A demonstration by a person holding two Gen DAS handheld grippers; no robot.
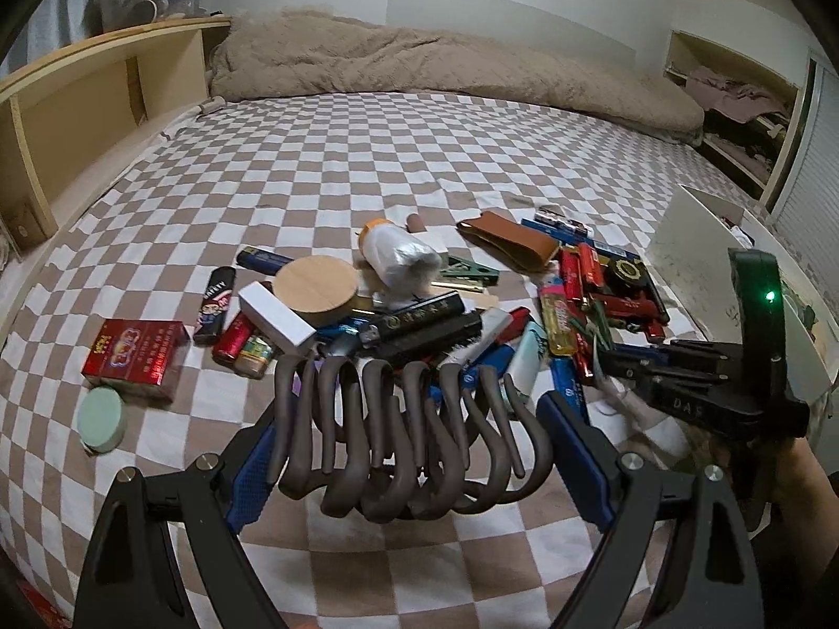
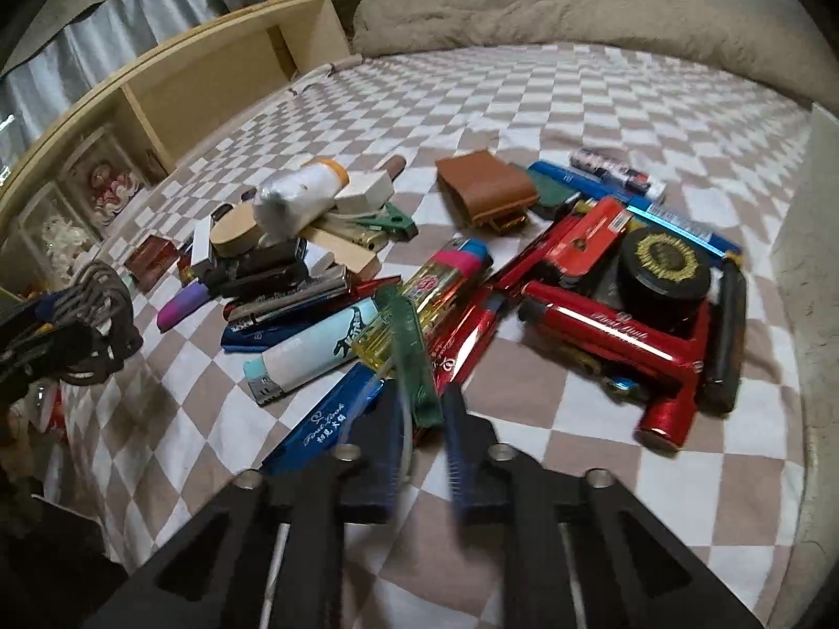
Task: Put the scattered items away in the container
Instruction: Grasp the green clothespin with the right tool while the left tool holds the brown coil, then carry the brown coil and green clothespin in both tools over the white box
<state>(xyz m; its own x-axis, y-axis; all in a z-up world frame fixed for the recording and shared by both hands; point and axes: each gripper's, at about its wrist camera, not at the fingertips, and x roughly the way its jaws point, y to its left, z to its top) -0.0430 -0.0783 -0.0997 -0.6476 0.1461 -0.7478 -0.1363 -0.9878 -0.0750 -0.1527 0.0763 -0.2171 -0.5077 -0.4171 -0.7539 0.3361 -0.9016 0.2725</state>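
My left gripper (image 1: 409, 451) is shut on a bundle of dark grey S-hooks (image 1: 404, 440), held just above the checkered bedsheet (image 1: 367, 167). The bundle also shows at the left of the right wrist view (image 2: 99, 314). My right gripper (image 2: 419, 440) is shut on a thin green strip-shaped item (image 2: 414, 356), blurred, over the pile of lighters and boxes (image 2: 419, 283). The right gripper appears at the right of the left wrist view (image 1: 629, 367). A white container (image 1: 697, 257) stands at the right edge of the bed; in the right wrist view (image 2: 818, 262) only its wall shows.
Scattered on the sheet: a red box (image 1: 136, 356), a mint round tin (image 1: 102, 424), a wooden round lid (image 1: 314, 288), a white bottle (image 1: 393, 251), a brown leather case (image 1: 508, 241), a black round tin (image 2: 663, 267). A beige duvet (image 1: 419, 63) lies at the back, a wooden shelf (image 1: 78, 105) on the left.
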